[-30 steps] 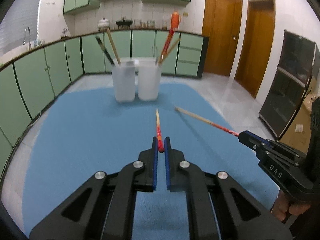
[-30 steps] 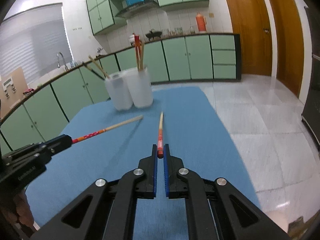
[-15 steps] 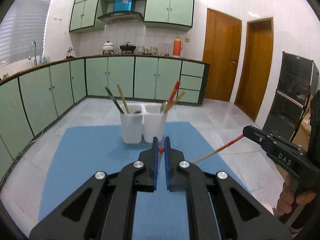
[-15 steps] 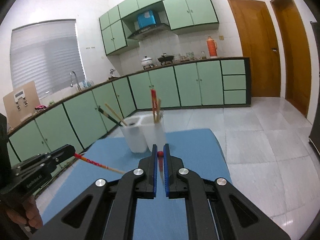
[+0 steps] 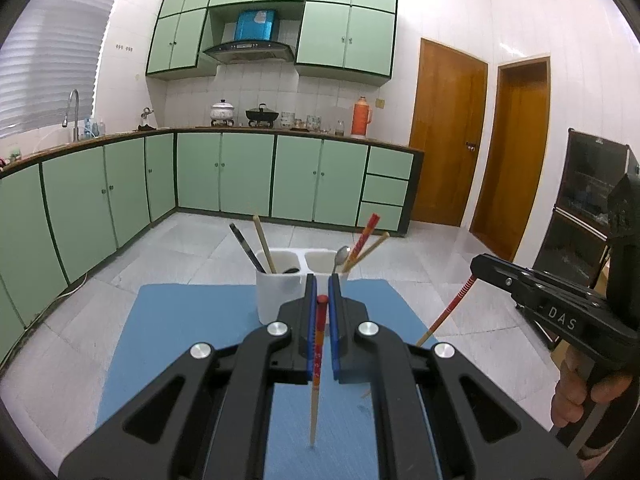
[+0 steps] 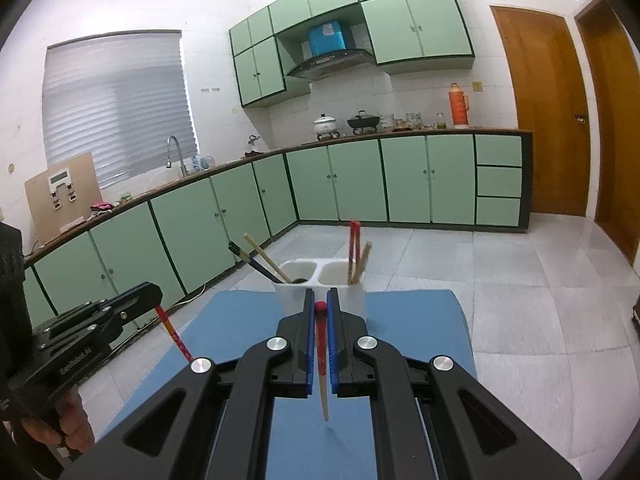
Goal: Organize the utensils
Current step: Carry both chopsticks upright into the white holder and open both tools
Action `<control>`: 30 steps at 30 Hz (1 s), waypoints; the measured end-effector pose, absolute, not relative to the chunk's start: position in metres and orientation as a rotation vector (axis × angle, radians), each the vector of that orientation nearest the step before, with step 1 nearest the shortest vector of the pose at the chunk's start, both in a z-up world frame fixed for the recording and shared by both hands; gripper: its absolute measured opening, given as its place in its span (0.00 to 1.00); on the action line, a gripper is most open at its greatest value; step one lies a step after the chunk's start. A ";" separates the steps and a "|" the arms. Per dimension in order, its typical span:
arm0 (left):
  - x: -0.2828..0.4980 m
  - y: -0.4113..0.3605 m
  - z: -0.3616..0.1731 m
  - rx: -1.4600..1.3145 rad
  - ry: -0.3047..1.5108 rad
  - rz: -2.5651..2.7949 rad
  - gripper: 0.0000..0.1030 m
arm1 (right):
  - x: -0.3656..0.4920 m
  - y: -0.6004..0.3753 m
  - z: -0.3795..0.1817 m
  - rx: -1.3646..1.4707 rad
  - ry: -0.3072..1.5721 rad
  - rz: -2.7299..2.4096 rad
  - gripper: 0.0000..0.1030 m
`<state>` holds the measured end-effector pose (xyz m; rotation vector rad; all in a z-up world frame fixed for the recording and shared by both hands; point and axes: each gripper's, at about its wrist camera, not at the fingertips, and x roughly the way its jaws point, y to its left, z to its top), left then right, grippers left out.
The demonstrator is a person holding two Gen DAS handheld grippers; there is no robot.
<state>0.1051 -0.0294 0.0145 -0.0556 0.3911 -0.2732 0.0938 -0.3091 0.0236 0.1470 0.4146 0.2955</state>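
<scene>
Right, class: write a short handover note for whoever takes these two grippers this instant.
Left gripper: shut on a red-handled chopstick, red end up, pale tip hanging down over the blue mat.
Right gripper: shut on a second red-handled chopstick, held the same way.
White two-cup holder stands at the mat's far edge. Left cup: a black and a wooden stick. Right cup: a spoon, a red chopstick and a wooden one.
Done: both chopsticks are lifted off the mat.
Left: drop them into a cup, probably the right one, with the matching red chopstick.
</scene>
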 end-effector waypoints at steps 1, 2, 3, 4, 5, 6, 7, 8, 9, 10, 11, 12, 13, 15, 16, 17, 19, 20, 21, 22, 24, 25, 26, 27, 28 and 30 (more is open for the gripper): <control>0.107 -0.028 0.017 -0.058 0.386 -0.273 0.04 | 0.096 -0.308 0.026 0.145 0.411 0.300 0.05; 0.108 -0.027 0.020 -0.061 0.381 -0.273 0.04 | 0.098 -0.307 0.028 0.144 0.407 0.304 0.05; 0.110 -0.025 0.022 -0.064 0.376 -0.274 0.04 | 0.100 -0.305 0.032 0.141 0.402 0.310 0.05; 0.111 -0.024 0.024 -0.065 0.370 -0.274 0.04 | 0.102 -0.305 0.034 0.139 0.397 0.315 0.05; 0.113 -0.023 0.028 -0.068 0.360 -0.275 0.04 | 0.104 -0.303 0.038 0.135 0.389 0.318 0.05; 0.115 -0.022 0.031 -0.069 0.354 -0.275 0.04 | 0.107 -0.302 0.040 0.131 0.384 0.320 0.05; 0.117 -0.022 0.035 -0.071 0.347 -0.276 0.04 | 0.109 -0.301 0.043 0.128 0.376 0.323 0.05; 0.119 -0.022 0.040 -0.071 0.335 -0.277 0.04 | 0.111 -0.300 0.047 0.127 0.368 0.327 0.05; 0.122 -0.021 0.041 -0.072 0.327 -0.278 0.04 | 0.113 -0.301 0.050 0.128 0.363 0.331 0.05; 0.125 -0.021 0.045 -0.074 0.316 -0.278 0.04 | 0.116 -0.300 0.055 0.127 0.354 0.336 0.05; 0.128 -0.022 0.049 -0.076 0.308 -0.278 0.04 | 0.119 -0.300 0.061 0.125 0.344 0.338 0.05; 0.131 -0.022 0.052 -0.078 0.302 -0.279 0.04 | 0.122 -0.299 0.065 0.123 0.337 0.339 0.05; 0.135 -0.023 0.057 -0.081 0.294 -0.279 0.04 | 0.124 -0.299 0.069 0.121 0.328 0.341 0.05; 0.143 -0.025 0.067 -0.085 0.272 -0.278 0.04 | 0.129 -0.299 0.078 0.122 0.311 0.346 0.05; 0.146 -0.026 0.072 -0.086 0.259 -0.276 0.04 | 0.133 -0.299 0.082 0.126 0.302 0.346 0.05; 0.151 -0.027 0.077 -0.087 0.247 -0.274 0.04 | 0.136 -0.299 0.085 0.131 0.295 0.347 0.05; 0.158 -0.030 0.085 -0.086 0.226 -0.269 0.04 | 0.141 -0.300 0.092 0.140 0.283 0.348 0.05; 0.161 -0.032 0.088 -0.084 0.218 -0.265 0.04 | 0.145 -0.301 0.094 0.143 0.277 0.346 0.05; 0.165 -0.034 0.093 -0.082 0.207 -0.258 0.04 | 0.149 -0.302 0.098 0.143 0.269 0.342 0.05; 0.170 -0.035 0.098 -0.084 0.197 -0.255 0.04 | 0.151 -0.302 0.100 0.142 0.264 0.336 0.05; 0.177 -0.037 0.106 -0.090 0.179 -0.253 0.04 | 0.158 -0.303 0.105 0.139 0.253 0.327 0.05; 0.180 -0.039 0.109 -0.089 0.169 -0.250 0.04 | 0.162 -0.304 0.107 0.139 0.249 0.326 0.05; 0.185 -0.040 0.114 -0.089 0.158 -0.248 0.04 | 0.164 -0.304 0.109 0.140 0.246 0.326 0.05; 0.189 -0.041 0.117 -0.090 0.151 -0.248 0.04 | 0.169 -0.304 0.112 0.140 0.243 0.326 0.05; 0.193 -0.042 0.121 -0.090 0.145 -0.248 0.04 | 0.173 -0.304 0.114 0.137 0.240 0.325 0.05; 0.200 -0.046 0.128 -0.088 0.131 -0.249 0.04 | 0.181 -0.304 0.117 0.131 0.238 0.321 0.05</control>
